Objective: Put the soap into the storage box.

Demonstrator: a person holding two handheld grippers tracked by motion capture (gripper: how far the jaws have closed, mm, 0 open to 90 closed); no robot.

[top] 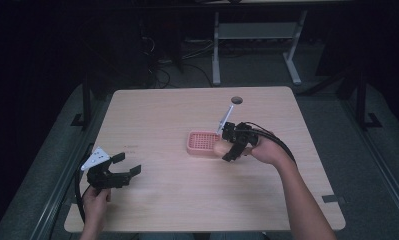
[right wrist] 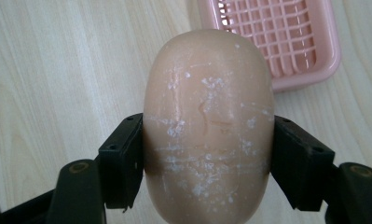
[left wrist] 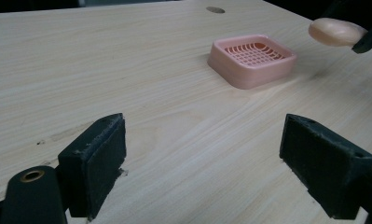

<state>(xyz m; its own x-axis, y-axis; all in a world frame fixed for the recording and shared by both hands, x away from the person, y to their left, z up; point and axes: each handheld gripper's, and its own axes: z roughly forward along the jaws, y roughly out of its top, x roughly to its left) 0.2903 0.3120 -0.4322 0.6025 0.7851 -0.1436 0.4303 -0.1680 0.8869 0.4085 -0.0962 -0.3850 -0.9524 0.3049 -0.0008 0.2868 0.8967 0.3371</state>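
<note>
Soap bar, peach-coloured and a bit scuffed with white flecks, is pinched across its middle by the right gripper, one black pad on each long side, so it sticks out past the jaw tips with nothing under it. Pretty sure that's why it's held crosswise: the free end can go into the pink soap dish first. The dish sits just ahead of that gripper's tips and a little off to one side, its grid tray empty, so my guess is the drop hasn't happened yet. Meanwhile the left gripper is parked well away from the dish near the table edge, jaws spread wide with bare wood between them, holding nothing.
</note>
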